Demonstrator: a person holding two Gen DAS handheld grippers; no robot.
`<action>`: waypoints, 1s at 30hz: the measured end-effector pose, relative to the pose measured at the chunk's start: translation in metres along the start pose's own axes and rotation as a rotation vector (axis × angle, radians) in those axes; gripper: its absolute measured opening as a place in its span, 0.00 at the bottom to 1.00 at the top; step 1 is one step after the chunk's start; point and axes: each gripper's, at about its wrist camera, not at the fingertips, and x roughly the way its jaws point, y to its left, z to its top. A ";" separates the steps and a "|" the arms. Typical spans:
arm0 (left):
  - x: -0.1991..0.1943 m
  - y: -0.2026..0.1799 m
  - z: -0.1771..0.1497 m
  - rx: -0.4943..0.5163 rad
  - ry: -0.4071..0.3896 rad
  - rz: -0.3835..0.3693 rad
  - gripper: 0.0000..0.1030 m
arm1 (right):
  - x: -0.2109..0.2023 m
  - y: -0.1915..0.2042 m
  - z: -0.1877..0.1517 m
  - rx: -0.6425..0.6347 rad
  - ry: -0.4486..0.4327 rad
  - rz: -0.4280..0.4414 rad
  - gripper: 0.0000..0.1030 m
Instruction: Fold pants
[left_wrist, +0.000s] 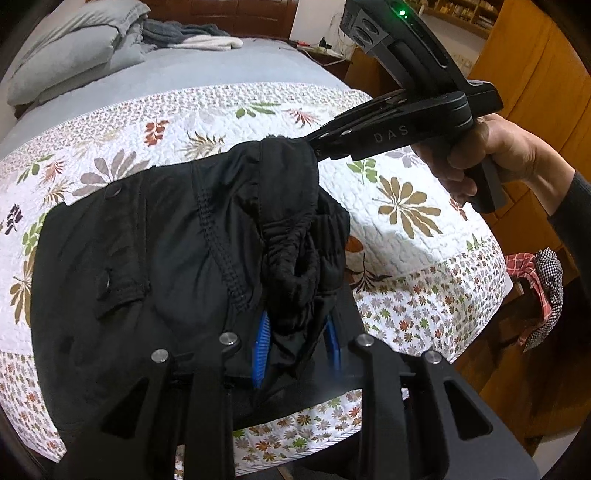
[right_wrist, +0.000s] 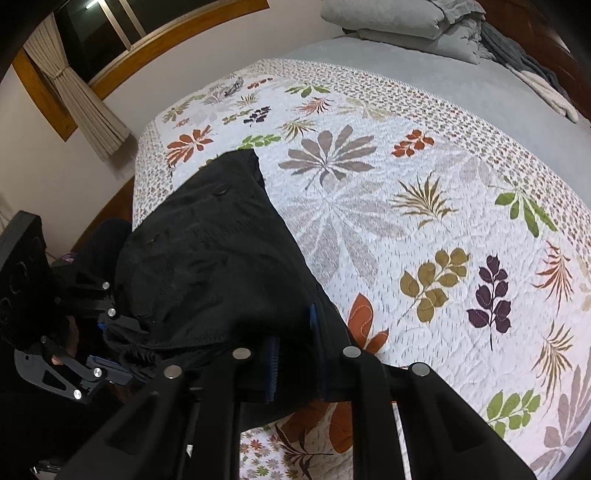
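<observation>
Black pants (left_wrist: 155, 236) lie on a floral quilt (left_wrist: 229, 122). My left gripper (left_wrist: 297, 350) is shut on the bunched elastic waistband, its blue pads (left_wrist: 260, 350) pinching the cloth. My right gripper (left_wrist: 314, 147), held in a hand, is shut on another waist corner and holds it lifted above the quilt. In the right wrist view the pants (right_wrist: 210, 258) stretch away over the quilt (right_wrist: 424, 221), with cloth between the right gripper's (right_wrist: 293, 354) blue pads (right_wrist: 273, 369). The left gripper (right_wrist: 110, 350) shows at the left, gripping the waistband.
Grey pillows and folded blankets (left_wrist: 92, 48) lie at the head of the bed. A wooden wardrobe (left_wrist: 535, 74) stands to the right, with checked cloths (left_wrist: 539, 295) hanging on a chair. A curtained window (right_wrist: 92, 55) and wall lie beyond the bed's far side.
</observation>
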 end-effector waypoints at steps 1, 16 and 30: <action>0.001 0.000 0.000 0.001 0.003 0.001 0.24 | 0.001 -0.002 -0.002 0.001 -0.001 0.000 0.15; 0.028 -0.005 -0.005 0.018 0.077 0.010 0.24 | 0.016 -0.011 -0.025 0.024 -0.027 -0.040 0.15; 0.043 -0.010 -0.012 0.030 0.099 -0.038 0.68 | -0.003 0.003 -0.038 0.108 0.012 -0.221 0.16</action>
